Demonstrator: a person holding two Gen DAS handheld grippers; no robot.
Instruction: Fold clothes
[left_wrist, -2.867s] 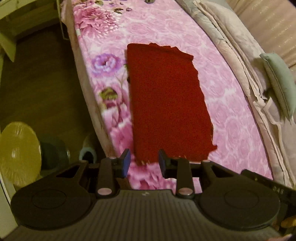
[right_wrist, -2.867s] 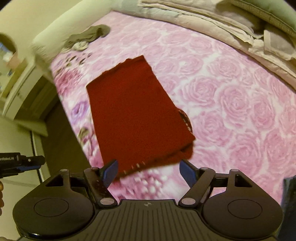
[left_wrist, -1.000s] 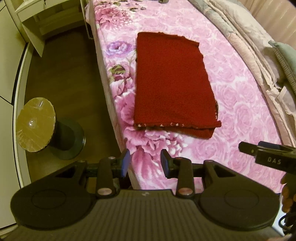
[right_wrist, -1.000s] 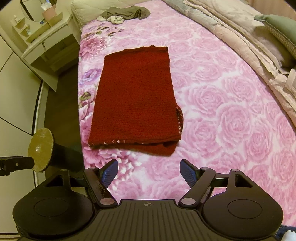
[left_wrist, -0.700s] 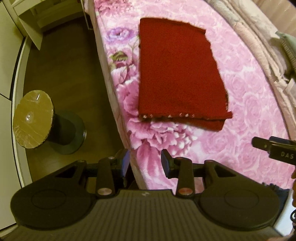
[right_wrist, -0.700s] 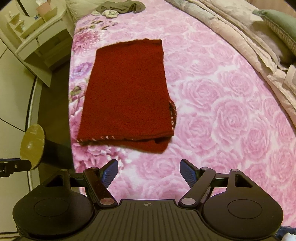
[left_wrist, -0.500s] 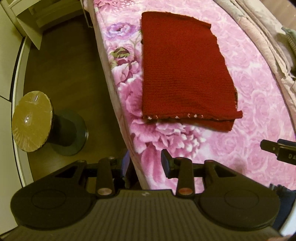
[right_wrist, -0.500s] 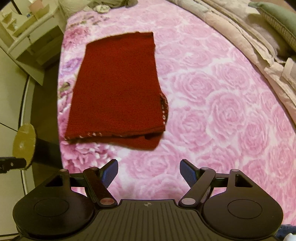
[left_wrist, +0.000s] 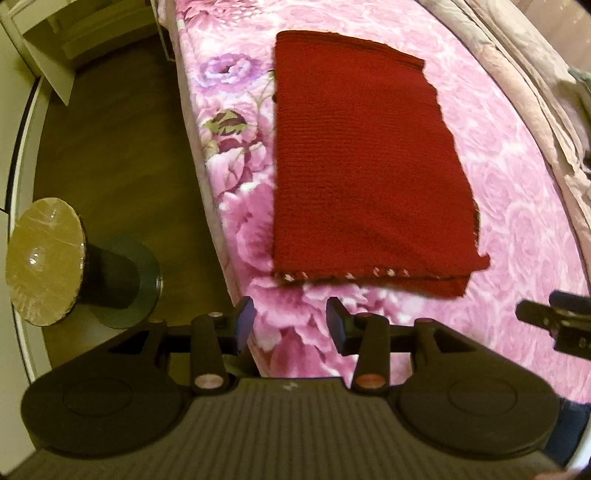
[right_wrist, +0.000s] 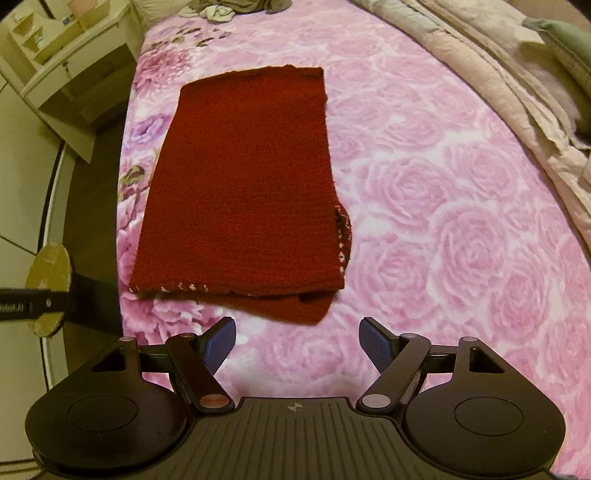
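Note:
A dark red knitted garment (left_wrist: 365, 158) (right_wrist: 247, 192) lies folded into a long rectangle on the pink rose-patterned bed cover (left_wrist: 517, 229) (right_wrist: 443, 206), near the bed's left edge. Its near hem shows white stitching, and a lower layer sticks out at the near right corner. My left gripper (left_wrist: 290, 325) hangs just short of the near left corner, above the bed's edge; its jaws are opening with nothing between them. My right gripper (right_wrist: 297, 341) stands wide open just short of the near right corner, empty.
A round stool (left_wrist: 48, 258) with a dark base stands on the brown floor left of the bed. Pale shelving (right_wrist: 66, 70) sits at the far left. A bunched quilt (right_wrist: 517, 81) runs along the bed's right side. Crumpled grey clothes (right_wrist: 236, 7) lie at the far end.
Both grippers have sunk toward the bed and closed in on the garment's near hem. The left jaws have spread wider. The garment has not moved.

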